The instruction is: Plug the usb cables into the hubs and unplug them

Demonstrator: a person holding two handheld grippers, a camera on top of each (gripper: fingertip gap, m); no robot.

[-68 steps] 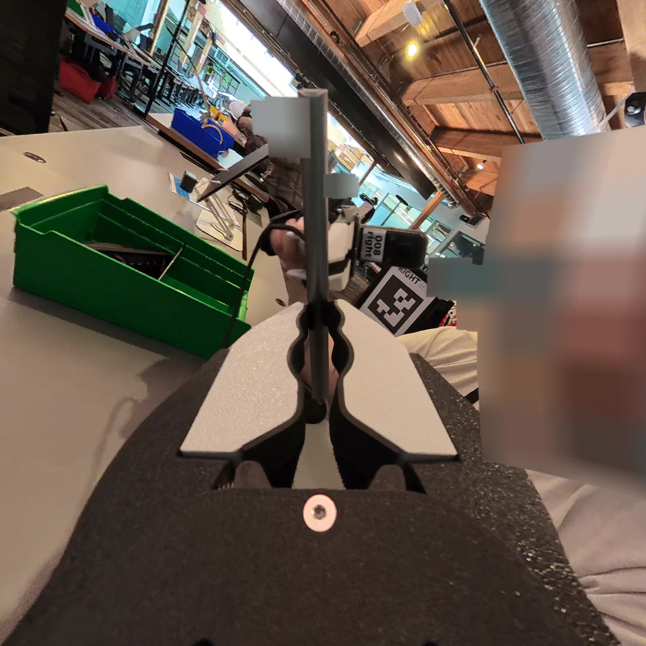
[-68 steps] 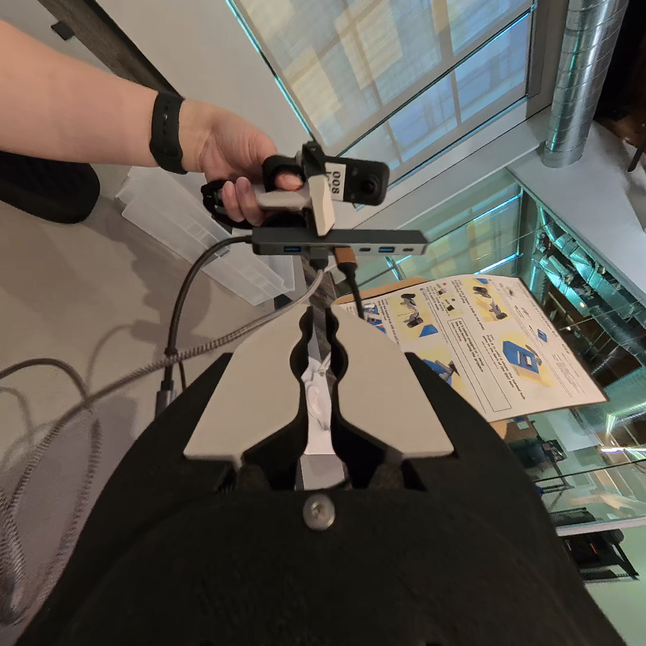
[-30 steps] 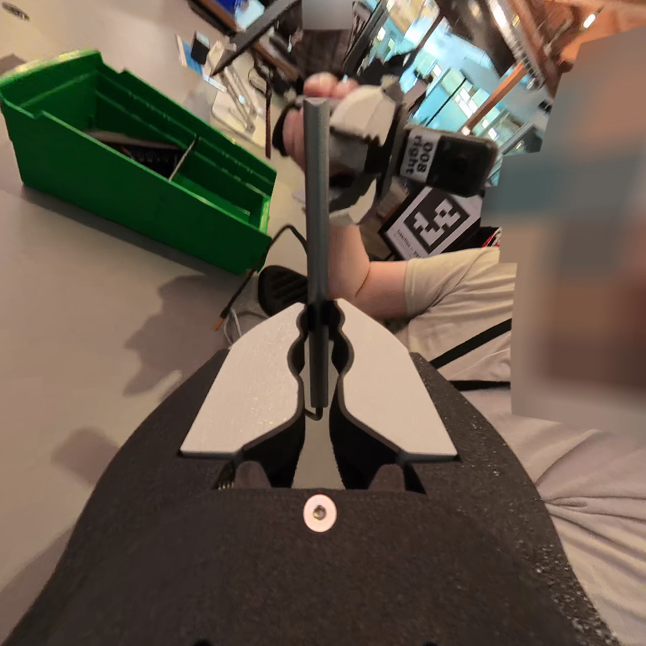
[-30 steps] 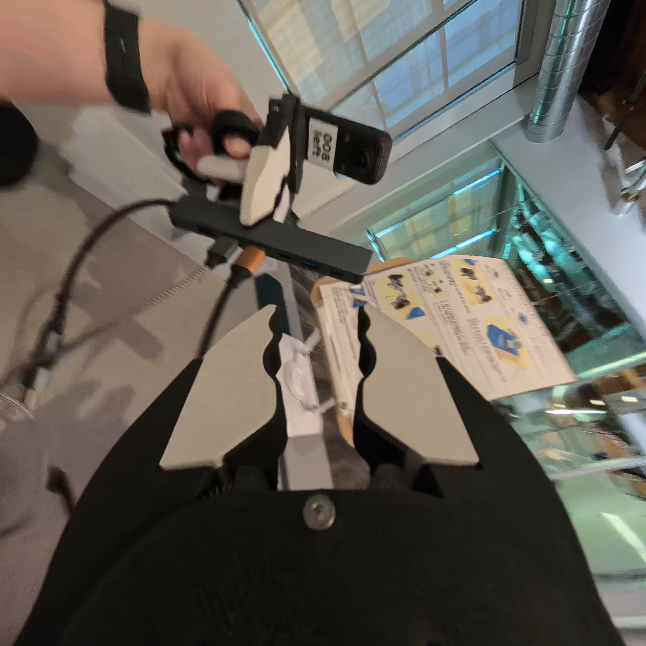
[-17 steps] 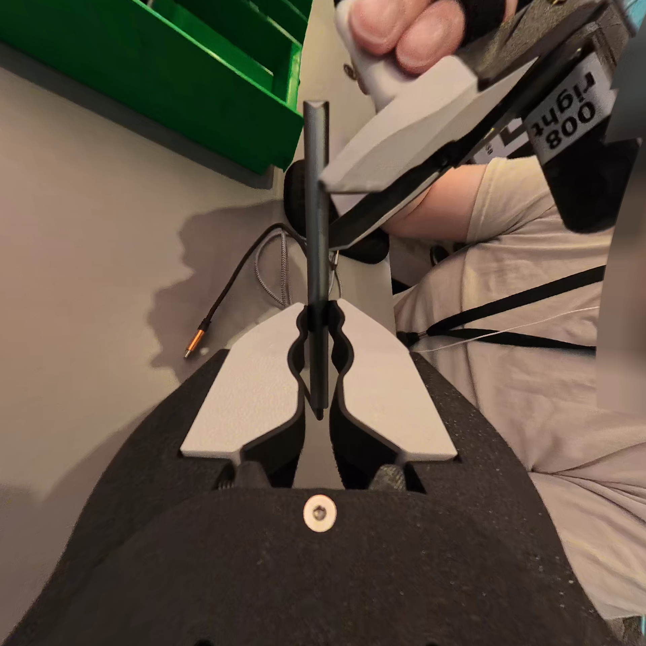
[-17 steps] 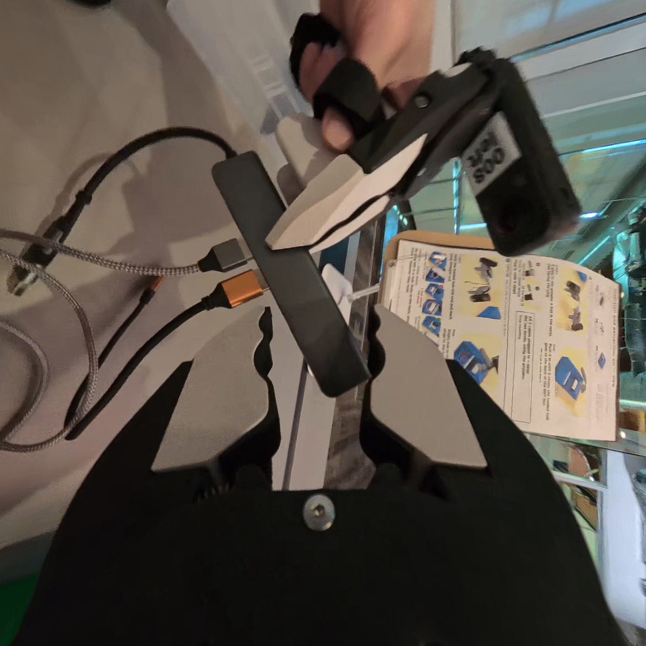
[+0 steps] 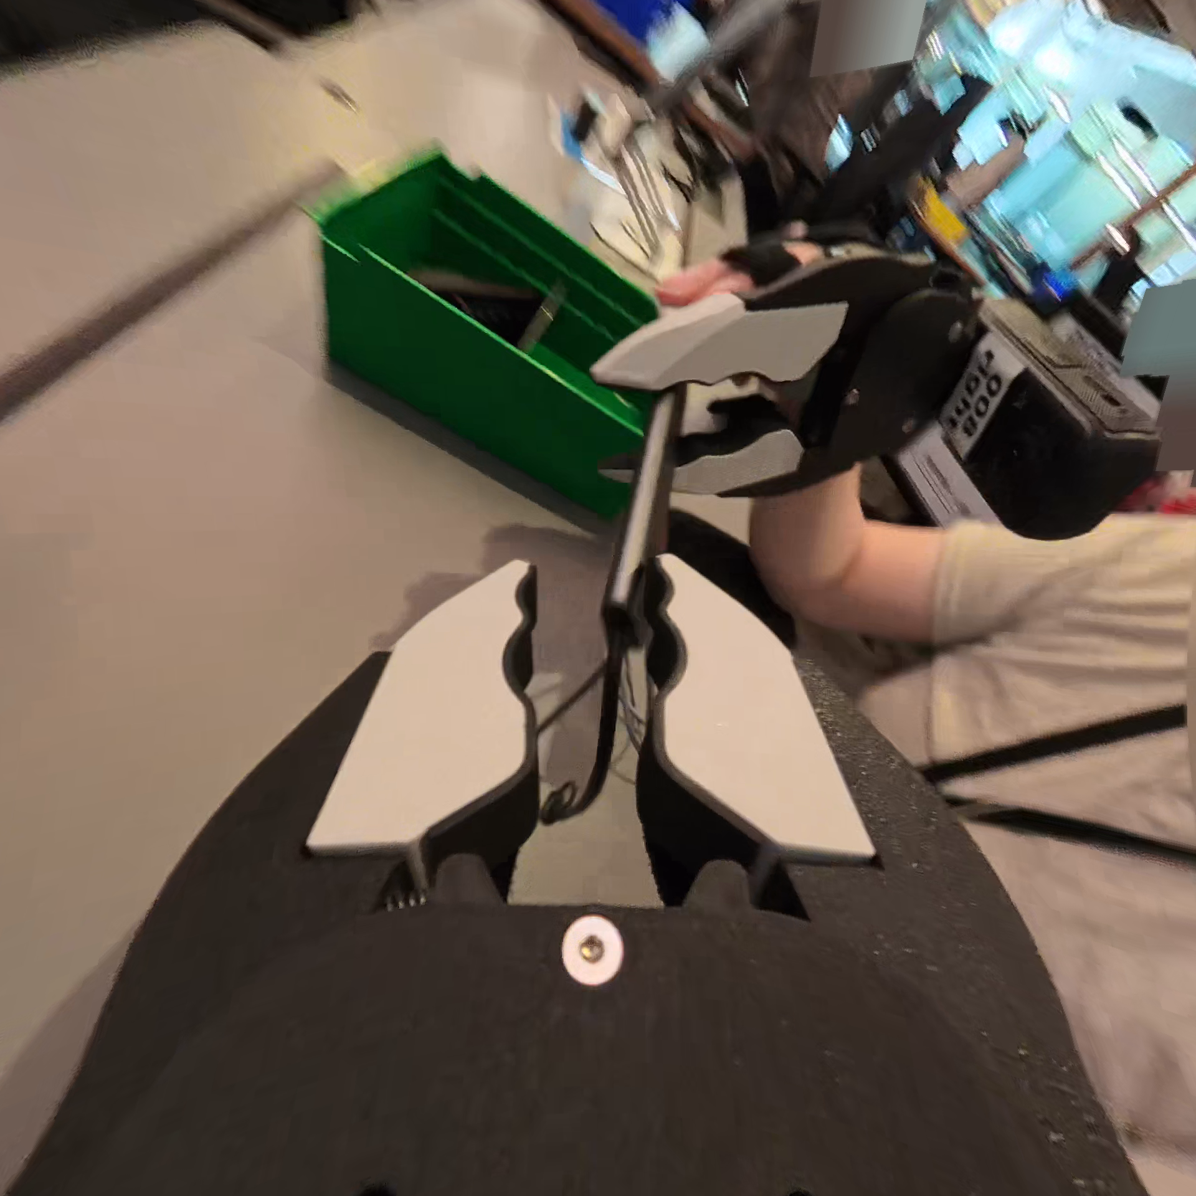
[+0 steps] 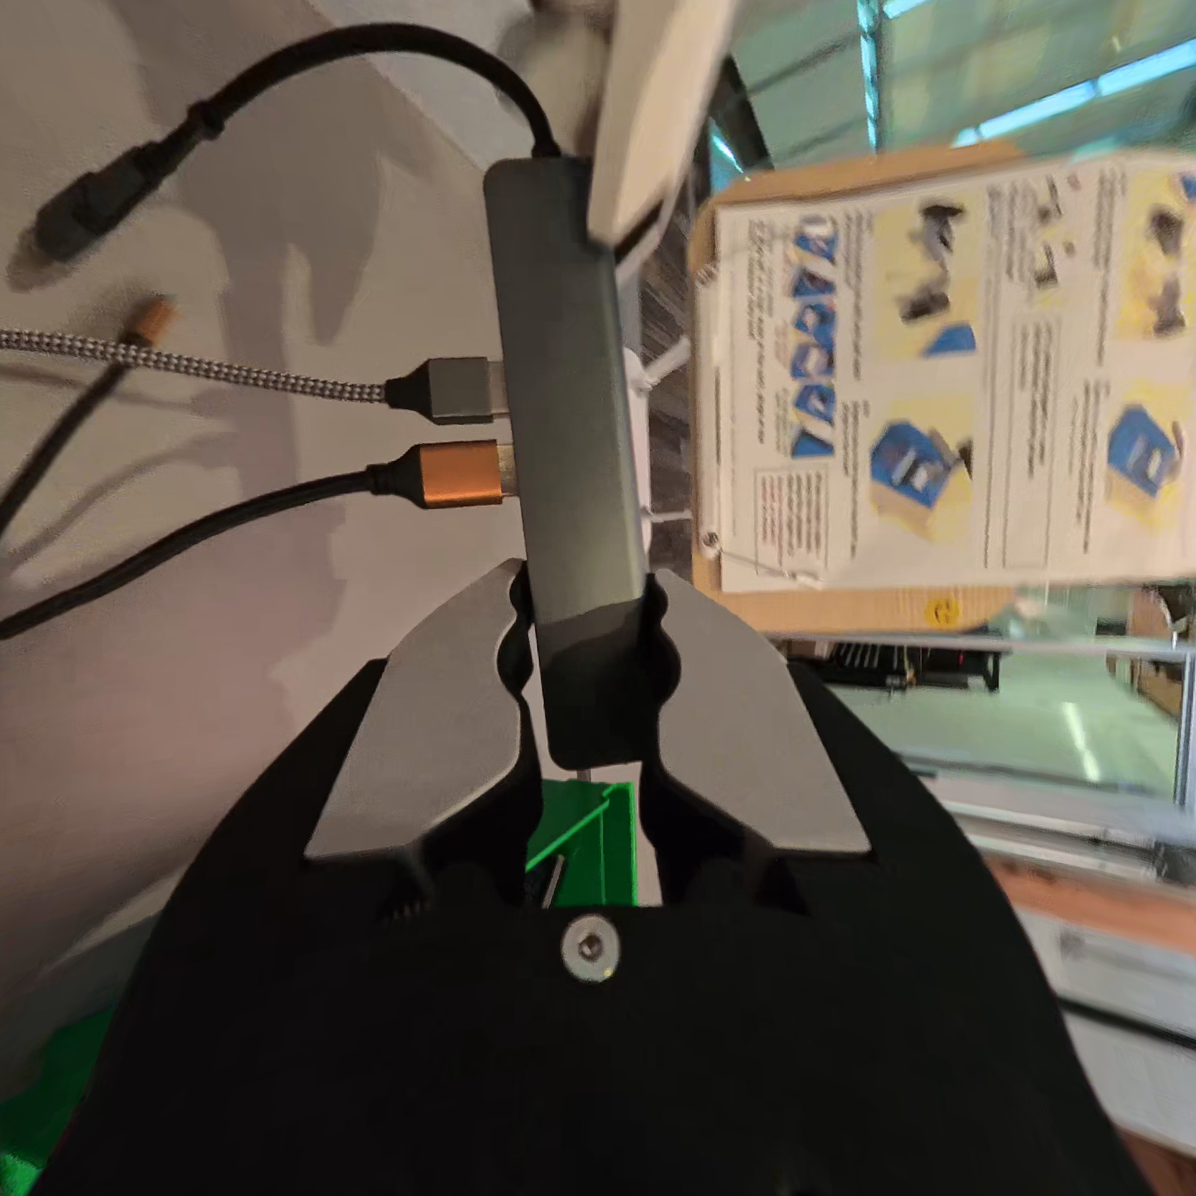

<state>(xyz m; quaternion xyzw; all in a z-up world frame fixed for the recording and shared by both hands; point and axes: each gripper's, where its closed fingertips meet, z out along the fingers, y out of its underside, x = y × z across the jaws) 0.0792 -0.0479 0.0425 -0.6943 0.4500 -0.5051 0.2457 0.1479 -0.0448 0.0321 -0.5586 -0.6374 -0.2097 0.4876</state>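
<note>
A slim dark grey USB hub (image 8: 569, 401) hangs in the air. My right gripper (image 8: 586, 576) is shut on its near end, across its width. A grey braided cable's plug (image 8: 453, 390) and an orange plug (image 8: 459, 474) sit in the hub's left side. The hub's own black lead (image 8: 388, 52) loops off its far end. My left gripper (image 7: 590, 569) is open, with the hub (image 7: 644, 492) edge-on beside its right fingertip. One left finger (image 8: 647, 97) shows pale against the hub's far end. The right gripper (image 7: 608, 417) also shows clamped on the hub.
A green bin (image 7: 453, 362) stands on the grey table (image 7: 162, 518) behind the hub. A small loose orange connector (image 8: 152, 320) lies on the table. A cardboard board with a printed sheet (image 8: 938, 362) stands to the right. The person's arm (image 7: 841, 569) rests on the table. The left gripper's tips are roughly 8 cm from the right gripper's.
My right gripper, open a moment ago, has closed on the hub's end. My left gripper, which held the hub, has opened. Both views have swung.
</note>
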